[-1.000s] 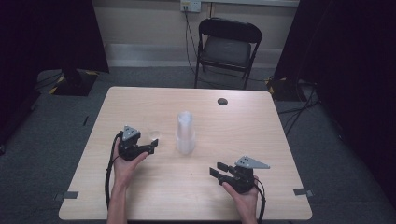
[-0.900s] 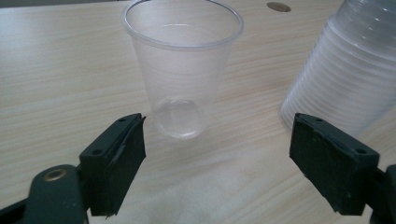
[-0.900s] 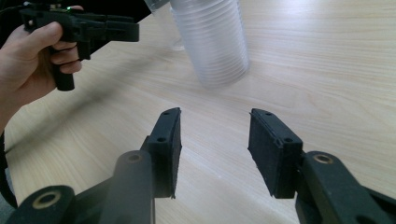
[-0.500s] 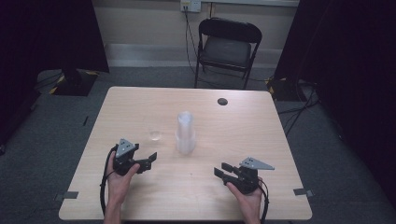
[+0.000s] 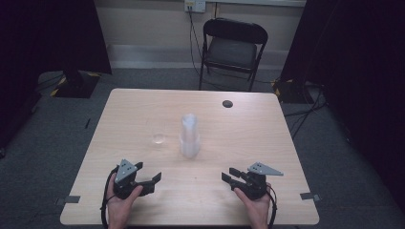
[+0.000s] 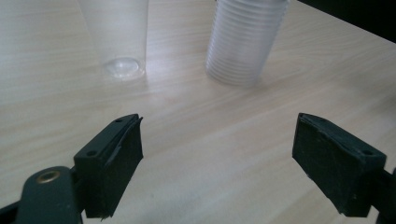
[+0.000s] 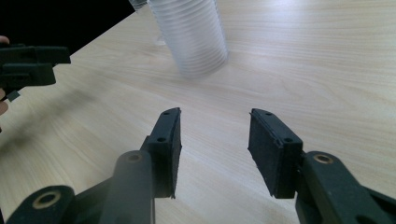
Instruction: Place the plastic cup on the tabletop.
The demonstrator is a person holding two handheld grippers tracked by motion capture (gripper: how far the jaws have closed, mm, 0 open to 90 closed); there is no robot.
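The left claw (image 6: 219,154) hangs over the pale wood worktop (image 6: 210,126) with its jaws spread wide, nothing between them (they have just been opening). Beyond it stands the stack of ribbed clear cups (image 6: 243,39), and just left of that stack a single clear cup (image 6: 119,35), apart from it.

The table (image 5: 143,109) is evenly lit from overhead with soft shadows, and the room around it falls dark. Close up, the cup stack (image 6: 243,42) on it is blurred, and a pale sheen lies on the wood beside it.
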